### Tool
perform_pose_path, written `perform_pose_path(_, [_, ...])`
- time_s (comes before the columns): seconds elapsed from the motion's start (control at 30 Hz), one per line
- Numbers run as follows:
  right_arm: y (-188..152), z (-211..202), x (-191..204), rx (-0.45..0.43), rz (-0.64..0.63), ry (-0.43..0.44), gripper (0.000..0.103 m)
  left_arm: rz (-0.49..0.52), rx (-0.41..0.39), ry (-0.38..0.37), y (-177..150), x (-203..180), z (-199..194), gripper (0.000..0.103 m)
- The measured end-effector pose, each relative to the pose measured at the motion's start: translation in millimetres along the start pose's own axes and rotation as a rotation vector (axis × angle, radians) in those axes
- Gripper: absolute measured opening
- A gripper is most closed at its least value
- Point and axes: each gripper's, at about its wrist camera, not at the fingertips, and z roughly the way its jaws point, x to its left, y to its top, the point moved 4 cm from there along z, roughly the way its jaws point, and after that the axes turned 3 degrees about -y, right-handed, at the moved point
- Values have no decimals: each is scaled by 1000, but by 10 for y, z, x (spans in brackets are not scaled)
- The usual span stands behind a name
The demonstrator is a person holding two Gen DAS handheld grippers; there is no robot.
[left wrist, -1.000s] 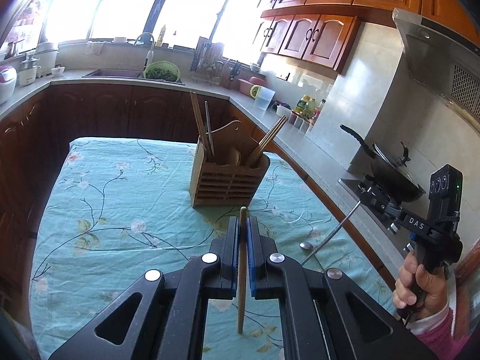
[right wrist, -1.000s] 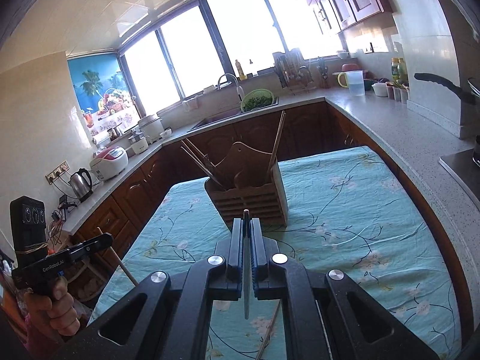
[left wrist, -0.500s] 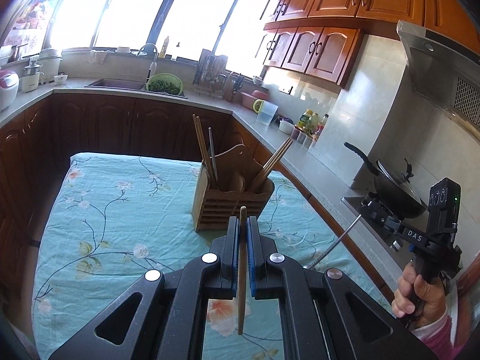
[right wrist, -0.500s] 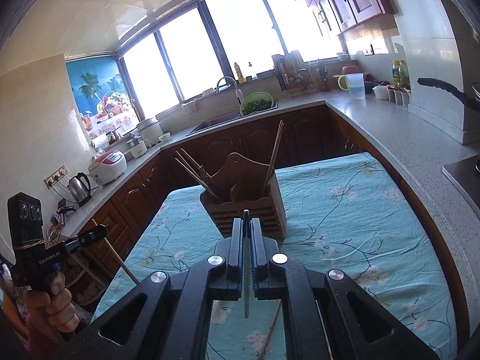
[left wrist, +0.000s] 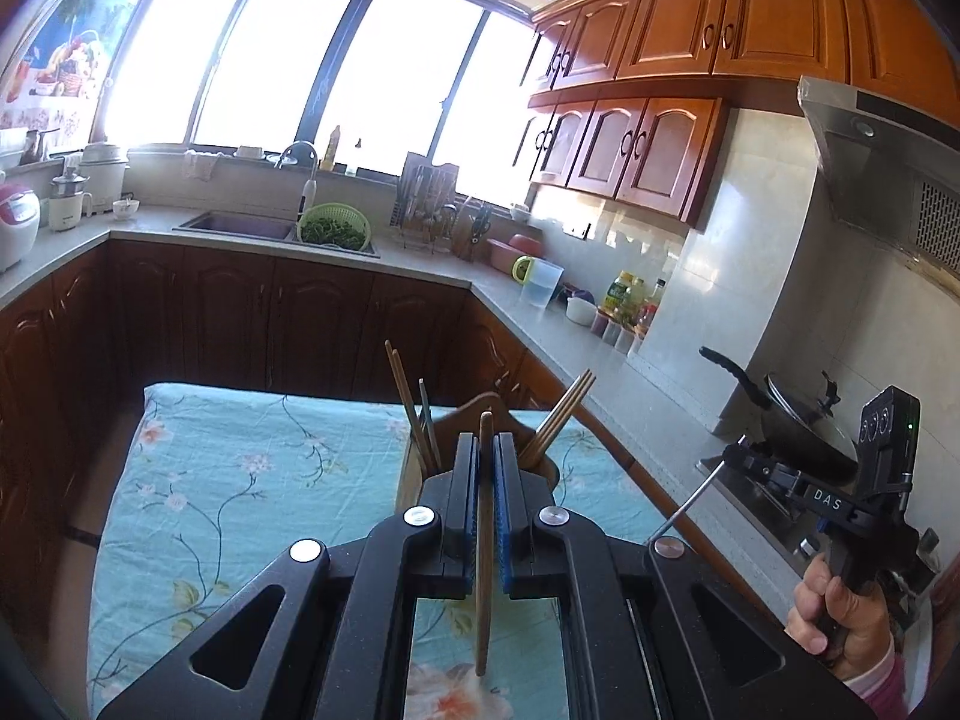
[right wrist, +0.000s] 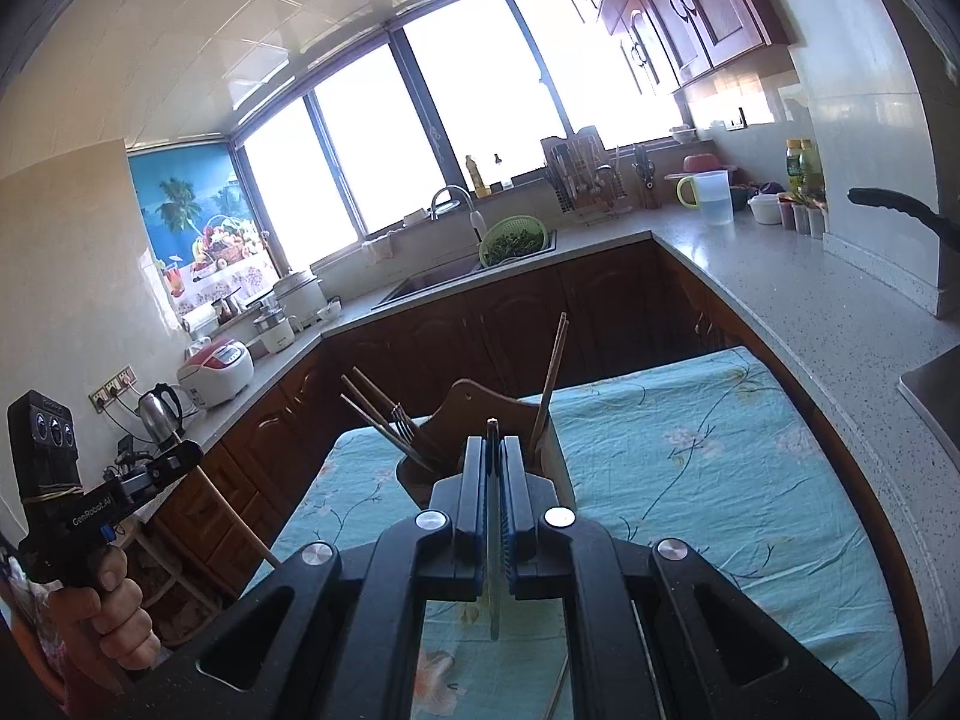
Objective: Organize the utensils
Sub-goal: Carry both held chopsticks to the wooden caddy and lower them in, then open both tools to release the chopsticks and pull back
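Note:
My left gripper (left wrist: 485, 450) is shut on a wooden chopstick (left wrist: 483, 540) and holds it above the table, just in front of the wooden utensil holder (left wrist: 414, 480). The holder stands on the floral tablecloth (left wrist: 240, 480) with chopsticks (left wrist: 408, 402) and a fork in it. My right gripper (right wrist: 493, 450) is shut on a thin metal utensil handle (right wrist: 493, 540), also raised, near the holder (right wrist: 474, 414). In the left wrist view the right gripper (left wrist: 762, 468) holds the metal utensil (left wrist: 684, 510) slanting down. In the right wrist view the left gripper (right wrist: 174, 459) holds the chopstick (right wrist: 240, 528).
A stone counter (right wrist: 810, 300) runs round the table with a sink (left wrist: 240, 225), a green colander (left wrist: 333, 228), a dish rack, a jug (right wrist: 714, 195) and bottles. A black wok (left wrist: 804, 420) sits on the stove at the right. Dark cabinets (left wrist: 240, 312) stand behind the table.
Both grippers have risen and tilted up, so the holder has dropped lower in both views and sits partly behind the fingers. Both stay shut on their utensils.

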Motion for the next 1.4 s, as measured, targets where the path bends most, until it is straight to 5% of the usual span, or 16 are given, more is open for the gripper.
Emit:
perform_pose_path(0.57, [917, 560, -53, -130, 15, -50, 4, -49, -191, 58, 517, 199, 914, 3])
perform_pose_path(0.77, [768, 923, -159, -84, 26, -70, 4, -48, -202, 108, 190, 238, 1323, 3])
perform_pose_path(1.07, [303, 1334, -259, 30, 53, -77, 4, -88, -73, 127, -463, 356, 1871, 3])
perform_pose_path(1.4, [196, 1463, -266, 72, 47, -84, 4, -84, -45, 112, -398, 469, 1964, 4])
